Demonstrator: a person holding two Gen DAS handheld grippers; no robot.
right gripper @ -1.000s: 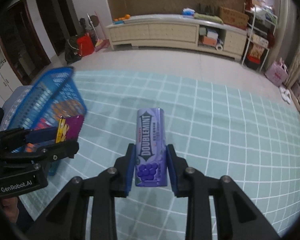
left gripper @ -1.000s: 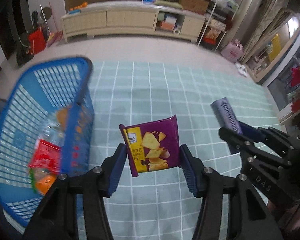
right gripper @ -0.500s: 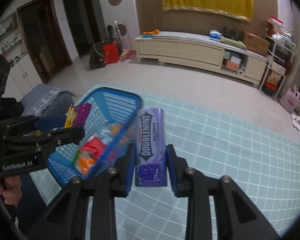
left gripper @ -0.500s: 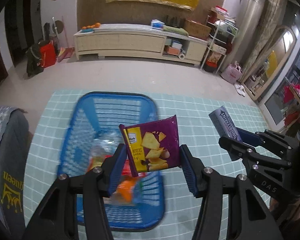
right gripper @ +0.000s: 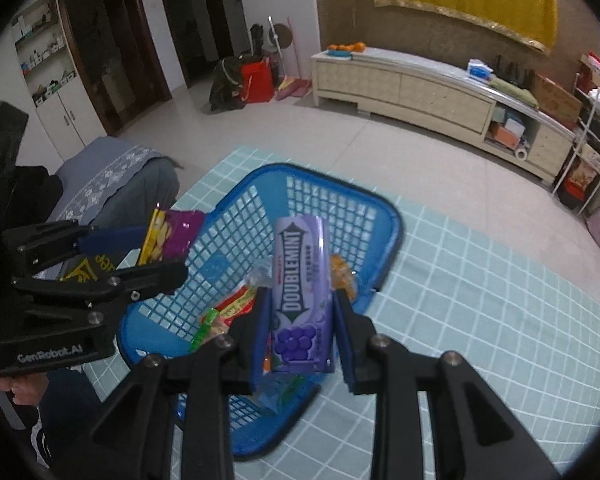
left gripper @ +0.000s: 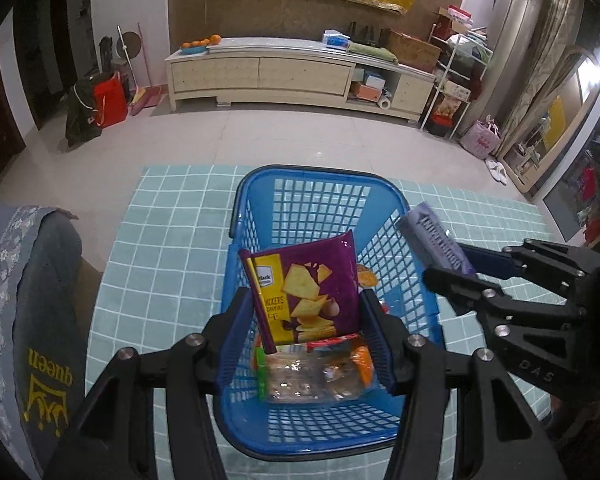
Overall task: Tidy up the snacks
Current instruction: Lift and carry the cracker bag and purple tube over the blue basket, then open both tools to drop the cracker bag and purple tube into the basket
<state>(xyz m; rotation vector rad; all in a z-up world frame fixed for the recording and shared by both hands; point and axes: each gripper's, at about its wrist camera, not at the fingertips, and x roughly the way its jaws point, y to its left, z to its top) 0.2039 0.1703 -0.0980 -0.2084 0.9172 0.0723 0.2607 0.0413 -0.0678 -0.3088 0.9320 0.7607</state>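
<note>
We see the left gripper (left gripper: 306, 320) closed on a purple cracker packet (left gripper: 306, 290), held upright above the blue basket (left gripper: 320, 184). The right gripper (right gripper: 302, 320) clamps a purple Doublemint gum pack (right gripper: 300, 296), also over the basket, just beside the left one. Inside the basket lie several wrapped snacks (left gripper: 312, 376). The basket stands on a light green checked mat (left gripper: 168, 248).

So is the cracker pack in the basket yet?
Not yet. The cracker pack is clamped in the left gripper, above the basket.
</note>
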